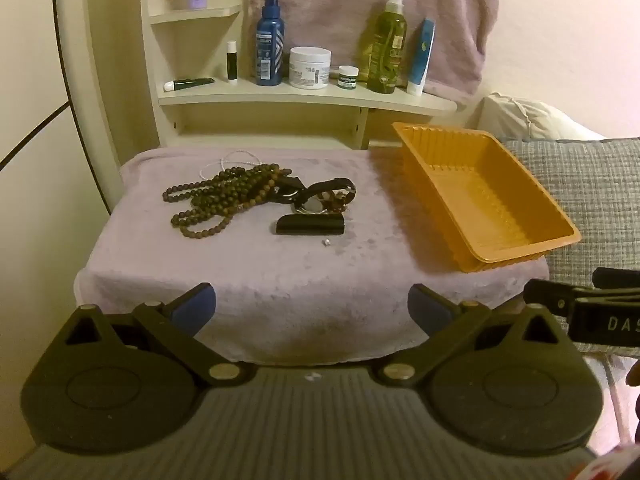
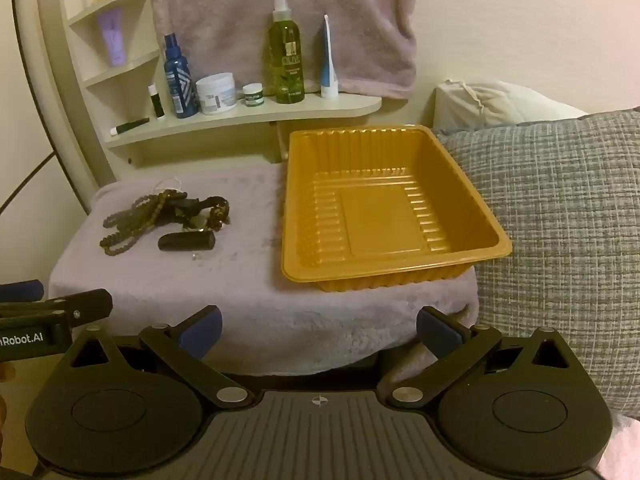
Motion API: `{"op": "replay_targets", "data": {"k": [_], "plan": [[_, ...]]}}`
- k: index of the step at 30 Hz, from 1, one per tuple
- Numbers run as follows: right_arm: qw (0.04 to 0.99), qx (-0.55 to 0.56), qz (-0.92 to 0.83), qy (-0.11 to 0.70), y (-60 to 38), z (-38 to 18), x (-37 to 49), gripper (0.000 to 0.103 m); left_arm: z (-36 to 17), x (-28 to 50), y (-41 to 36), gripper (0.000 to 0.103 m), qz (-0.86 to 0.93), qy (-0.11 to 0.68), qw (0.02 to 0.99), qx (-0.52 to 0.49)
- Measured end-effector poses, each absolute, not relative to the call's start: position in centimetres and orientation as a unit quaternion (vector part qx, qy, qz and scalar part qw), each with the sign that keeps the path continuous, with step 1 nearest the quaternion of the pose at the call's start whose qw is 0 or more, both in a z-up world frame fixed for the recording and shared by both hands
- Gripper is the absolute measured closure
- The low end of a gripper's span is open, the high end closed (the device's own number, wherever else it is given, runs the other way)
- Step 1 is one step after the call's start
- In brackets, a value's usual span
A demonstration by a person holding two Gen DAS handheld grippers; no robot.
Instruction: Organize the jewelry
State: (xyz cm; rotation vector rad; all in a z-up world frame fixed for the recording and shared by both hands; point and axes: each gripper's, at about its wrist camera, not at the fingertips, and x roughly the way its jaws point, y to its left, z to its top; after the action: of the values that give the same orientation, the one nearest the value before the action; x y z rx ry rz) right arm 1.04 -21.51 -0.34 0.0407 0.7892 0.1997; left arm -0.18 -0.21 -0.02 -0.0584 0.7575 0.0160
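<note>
A pile of brown bead necklaces lies on the lilac towel-covered stand, with a white bead string behind it. Beside it are a watch with a black strap, a black case and a tiny stud. An empty orange plastic tray sits on the right. My left gripper is open and empty before the stand's front edge. My right gripper is open and empty below the tray.
A cream shelf behind the stand holds bottles, jars and tubes. A lilac towel hangs above it. A grey checked cushion and a white pillow lie to the right. A curved cream frame stands left.
</note>
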Motion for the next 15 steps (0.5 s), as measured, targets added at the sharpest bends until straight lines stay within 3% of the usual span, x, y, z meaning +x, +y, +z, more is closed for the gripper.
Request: {"op": "replay_targets", "data": {"k": [15], "plan": [[0.919,0.022,0.091,0.384,-21.18,-0.17,1.3,0.0,0.07,-0.19,-0.13,0.004,0.005,0.374,0.927,-0.04]]}}
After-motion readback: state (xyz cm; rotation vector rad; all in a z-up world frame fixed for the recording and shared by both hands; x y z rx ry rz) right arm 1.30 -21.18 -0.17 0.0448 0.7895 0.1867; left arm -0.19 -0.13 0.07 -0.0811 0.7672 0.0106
